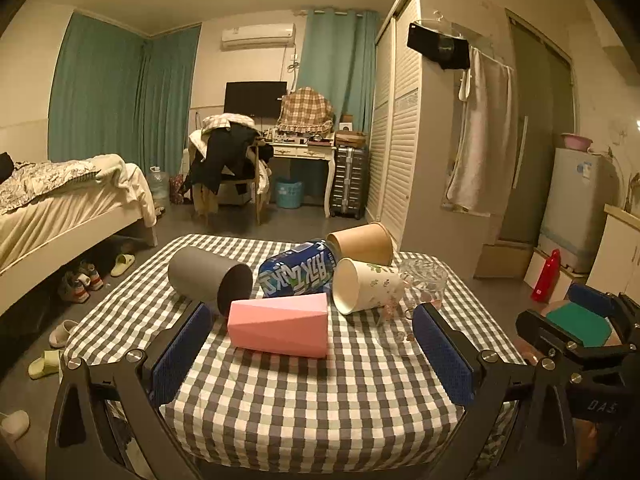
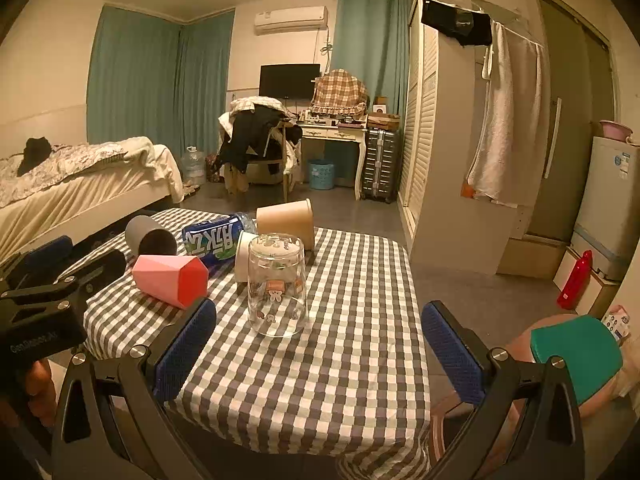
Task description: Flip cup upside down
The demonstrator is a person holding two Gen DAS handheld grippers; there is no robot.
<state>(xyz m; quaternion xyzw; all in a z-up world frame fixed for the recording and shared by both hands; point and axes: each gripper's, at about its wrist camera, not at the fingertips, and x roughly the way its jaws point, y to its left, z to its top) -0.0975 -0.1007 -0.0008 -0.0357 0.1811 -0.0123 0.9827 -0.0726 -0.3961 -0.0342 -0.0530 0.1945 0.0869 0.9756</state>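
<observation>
A clear glass cup with small cartoon prints stands upside down on the checkered table, straight ahead of my open, empty right gripper. It also shows in the left wrist view, partly hidden behind the white cup. A pink faceted cup lies on its side just ahead of my open, empty left gripper. A grey cup, a white printed cup and a brown paper cup lie on their sides behind it.
A blue drink bottle lies among the cups. The right gripper's body sits at the table's right edge; the left gripper's body sits at its left edge. A bed stands left, a wardrobe right.
</observation>
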